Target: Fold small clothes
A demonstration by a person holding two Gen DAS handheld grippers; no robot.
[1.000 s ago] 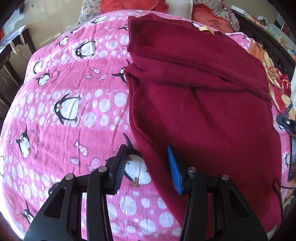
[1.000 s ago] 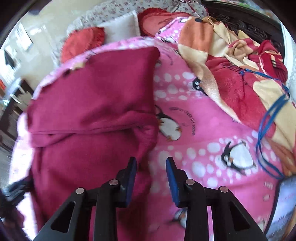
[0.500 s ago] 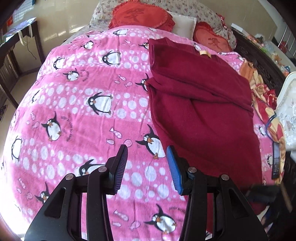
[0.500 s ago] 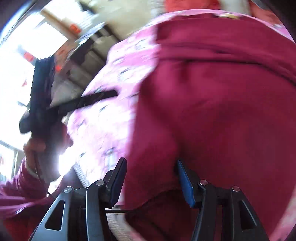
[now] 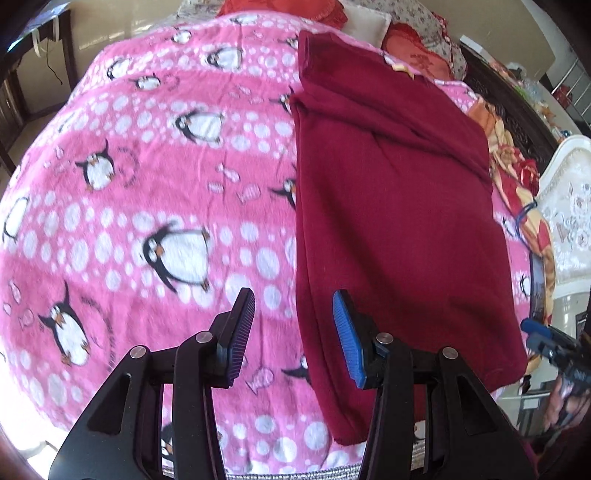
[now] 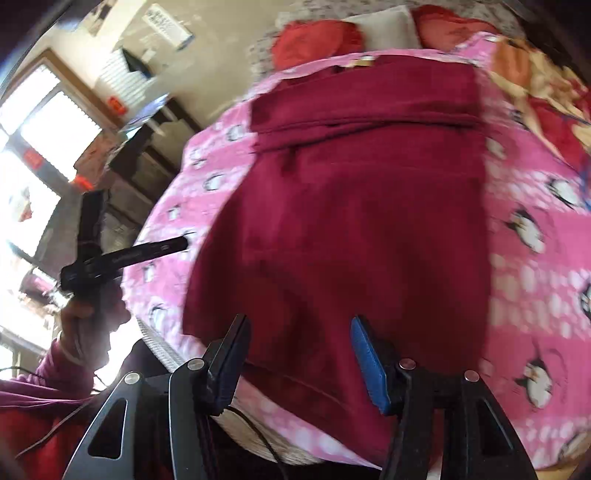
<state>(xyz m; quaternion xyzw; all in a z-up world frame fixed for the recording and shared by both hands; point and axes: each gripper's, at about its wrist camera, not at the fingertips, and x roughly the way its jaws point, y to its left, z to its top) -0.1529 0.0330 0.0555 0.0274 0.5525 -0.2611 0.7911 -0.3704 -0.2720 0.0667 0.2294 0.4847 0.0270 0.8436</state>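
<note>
your left gripper [image 5: 293, 332] is released, its two fingers spread wide with nothing between them, and it hovers above the near edge of the bed with the garment's near left corner just under its right finger. your right gripper [image 6: 301, 360] is likewise released and empty, held over the garment's near hem where the cloth droops over the bed's near edge. the dark red garment [image 5: 399, 206] lies flat on the pink penguin blanket [image 5: 155, 177], running lengthwise from near to far, with a folded band lying across its far part and a small yellow label [image 5: 400, 68] at the far end. in the right wrist view the same dark red garment [image 6: 351, 229] fills the middle, the pink penguin blanket [image 6: 535, 266] showing on both sides, and your left hand [image 6: 90, 319] holds the left gripper's black body off the bed's left side; this view is blurred. beyond the garment's far end sit red cushions [image 5: 417, 55] and a pale pillow [image 5: 364, 22]. a crumpled orange and red blanket [image 5: 517, 173] lies along the right side of the bed.
</note>
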